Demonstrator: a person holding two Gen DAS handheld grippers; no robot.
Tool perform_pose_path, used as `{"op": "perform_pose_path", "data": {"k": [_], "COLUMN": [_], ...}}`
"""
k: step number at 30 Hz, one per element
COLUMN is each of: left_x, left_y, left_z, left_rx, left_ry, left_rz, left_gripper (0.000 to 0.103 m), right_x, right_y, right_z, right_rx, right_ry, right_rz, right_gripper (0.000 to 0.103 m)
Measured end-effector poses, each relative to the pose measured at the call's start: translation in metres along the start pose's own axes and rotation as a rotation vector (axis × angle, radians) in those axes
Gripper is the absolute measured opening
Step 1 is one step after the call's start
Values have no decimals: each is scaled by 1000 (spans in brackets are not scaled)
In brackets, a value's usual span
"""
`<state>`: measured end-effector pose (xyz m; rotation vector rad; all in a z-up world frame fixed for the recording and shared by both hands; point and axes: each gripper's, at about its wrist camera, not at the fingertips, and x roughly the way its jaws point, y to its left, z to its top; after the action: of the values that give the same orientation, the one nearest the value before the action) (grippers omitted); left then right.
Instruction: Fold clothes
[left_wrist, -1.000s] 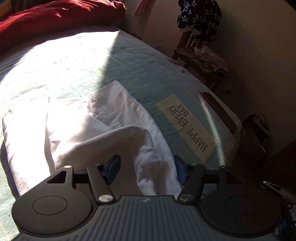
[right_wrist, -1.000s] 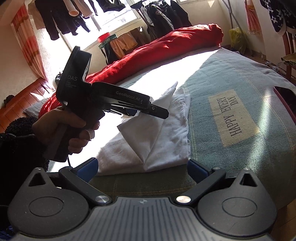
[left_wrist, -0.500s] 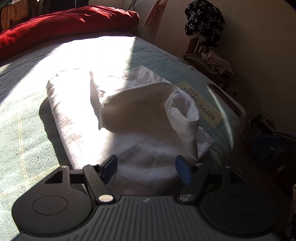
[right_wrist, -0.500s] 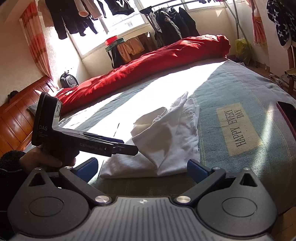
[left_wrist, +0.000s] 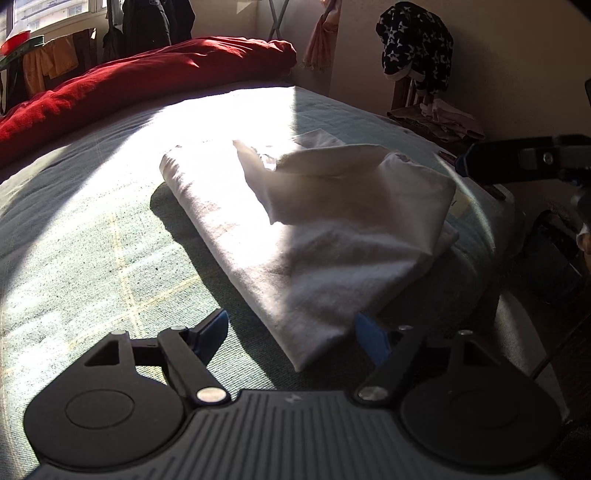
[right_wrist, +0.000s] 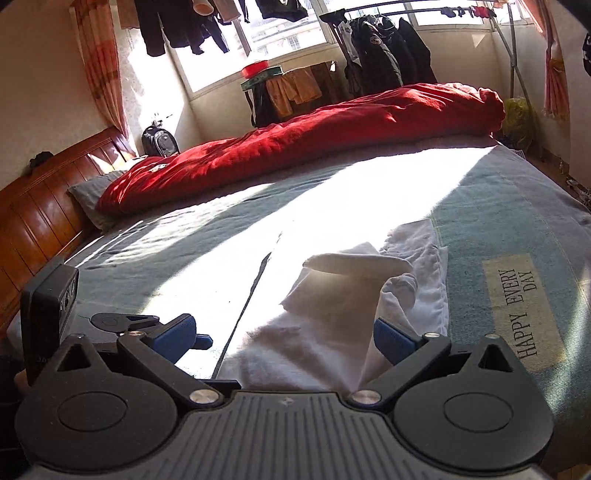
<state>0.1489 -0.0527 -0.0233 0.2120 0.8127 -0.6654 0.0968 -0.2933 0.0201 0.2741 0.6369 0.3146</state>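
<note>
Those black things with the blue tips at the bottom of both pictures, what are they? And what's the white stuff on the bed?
Each is a hand-held gripper: a two-fingered grabbing tool a person holds, one in each hand. A small camera sits on each, looking out along its fingers, so each picture shows its own tool at the bottom. One picture comes from the left hand-held gripper, the other from the right hand-held gripper. The white stuff is a white garment, partly folded, lying on the green bedspread. A red quilt lies further back. Both tools are open and hold nothing; the left one's jaws have just been opening, with a corner of the garment lying between the fingers.
</note>
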Motion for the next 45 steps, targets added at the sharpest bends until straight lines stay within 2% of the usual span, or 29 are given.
{"op": "perform_pose_path", "data": {"k": [10, 16, 21, 25, 30, 36, 40, 43, 45], "left_x": [-3, 3, 7, 13, 27, 43, 56, 62, 61], "left_y": [45, 52, 48, 41, 23, -1, -13, -14, -12], "left_z": [-6, 0, 7, 19, 42, 63, 58, 47, 40], "left_rx": [-64, -66, -48, -19, 37, 53, 77, 68, 72], "left_ry": [-14, -6, -11, -16, -27, -45, -12, 29, 30], "left_rz": [88, 102, 97, 86, 52, -7, -49, -58, -59], "left_gripper": [80, 80, 81, 81, 81, 81, 81, 81, 85], "right_x": [88, 128, 107, 74, 39, 21, 23, 30, 34], "right_y": [-4, -21, -52, -82, -95, -83, -81, -82, -83], "right_z": [18, 28, 41, 33, 8, -11, -21, -31, -41], "right_rx": [-19, -32, 37, 132, 200, 137, 119, 119, 124], "right_ry": [117, 155, 68, 19, -19, -67, -34, 24, 69], "right_rz": [40, 7, -55, -104, -86, -54, 31, 72, 84], "right_gripper": [103, 103, 103, 103, 103, 103, 103, 103, 103]}}
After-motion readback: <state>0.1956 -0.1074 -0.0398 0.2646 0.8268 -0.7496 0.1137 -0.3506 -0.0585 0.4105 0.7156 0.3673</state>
